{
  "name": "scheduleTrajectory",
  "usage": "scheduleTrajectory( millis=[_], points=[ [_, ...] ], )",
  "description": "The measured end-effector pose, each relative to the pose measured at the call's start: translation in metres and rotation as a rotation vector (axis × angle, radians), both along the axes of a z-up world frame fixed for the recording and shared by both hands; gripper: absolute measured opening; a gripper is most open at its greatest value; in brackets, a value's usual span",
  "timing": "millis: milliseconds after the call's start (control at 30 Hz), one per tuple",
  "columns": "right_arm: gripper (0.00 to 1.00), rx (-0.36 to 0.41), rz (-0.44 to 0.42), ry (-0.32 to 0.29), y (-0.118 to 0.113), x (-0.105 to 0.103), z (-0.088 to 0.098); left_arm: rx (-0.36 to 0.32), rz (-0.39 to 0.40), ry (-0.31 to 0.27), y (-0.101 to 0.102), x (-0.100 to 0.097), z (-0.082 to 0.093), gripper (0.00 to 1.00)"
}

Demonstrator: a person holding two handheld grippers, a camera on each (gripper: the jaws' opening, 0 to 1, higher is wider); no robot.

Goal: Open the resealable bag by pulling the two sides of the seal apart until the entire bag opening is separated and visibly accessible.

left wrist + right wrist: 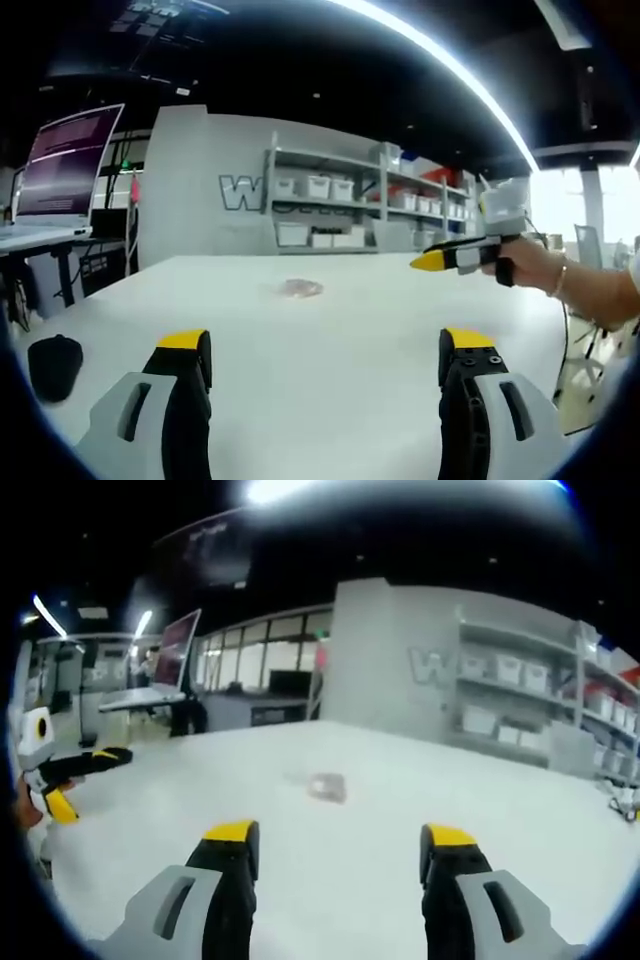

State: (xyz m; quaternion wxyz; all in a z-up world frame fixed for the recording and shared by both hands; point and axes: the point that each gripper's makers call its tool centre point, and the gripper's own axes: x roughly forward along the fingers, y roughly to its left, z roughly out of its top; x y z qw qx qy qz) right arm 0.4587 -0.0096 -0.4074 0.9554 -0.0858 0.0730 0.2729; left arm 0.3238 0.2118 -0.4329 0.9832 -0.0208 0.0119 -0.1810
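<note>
Left gripper (pixel 325 362) nearest in the left gripper view: jaws wide apart, yellow-tipped, nothing between them, held over the white table (pixel 350 400). Right gripper (pixel 340 855) likewise in the right gripper view, jaws spread, empty.

The bag (pixel 300 289) lies flat on the table well ahead of the left gripper, small and clear, pinkish in the middle; neither gripper touches it. In the right gripper view the bag (pixel 327 787) sits ahead, roughly centred between the jaws. Whether its seal is open, cannot tell.

A hand (pixel 535 265) holds the right gripper in from the right, above the table, apart from the bag. Black round object (pixel 55 365) at the table's left edge. Laptop (pixel 65 165) on a desk at left. Shelves with bins (pixel 340 205) behind.
</note>
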Motion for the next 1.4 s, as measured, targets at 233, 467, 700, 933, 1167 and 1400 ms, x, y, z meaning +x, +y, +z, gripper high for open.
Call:
scheduleTrajectory(
  millis=[233,467,700,933,1167,1400],
  points=[
    [0.63,-0.030,0.013,0.003,0.009,0.005,-0.001,-0.001,-0.002,0.002,-0.001,0.001,-0.001,0.92],
    [0.62,-0.043,0.018,0.000,0.015,0.014,-0.001,0.000,-0.002,0.001,0.000,0.001,-0.001,0.92],
    [0.62,-0.073,0.032,0.007,0.023,0.019,-0.008,-0.002,-0.003,0.003,0.000,0.002,-0.002,0.92],
    [0.60,-0.099,0.031,0.004,0.023,0.018,-0.010,-0.001,-0.002,0.001,0.001,0.002,-0.001,0.92],
    [0.59,-0.116,0.034,0.004,0.024,0.019,-0.011,-0.003,-0.001,0.003,0.001,0.003,-0.002,0.92],
    [0.58,-0.117,0.032,0.009,0.025,0.022,-0.012,-0.002,-0.002,0.000,0.001,0.003,0.000,0.92]
  ],
)
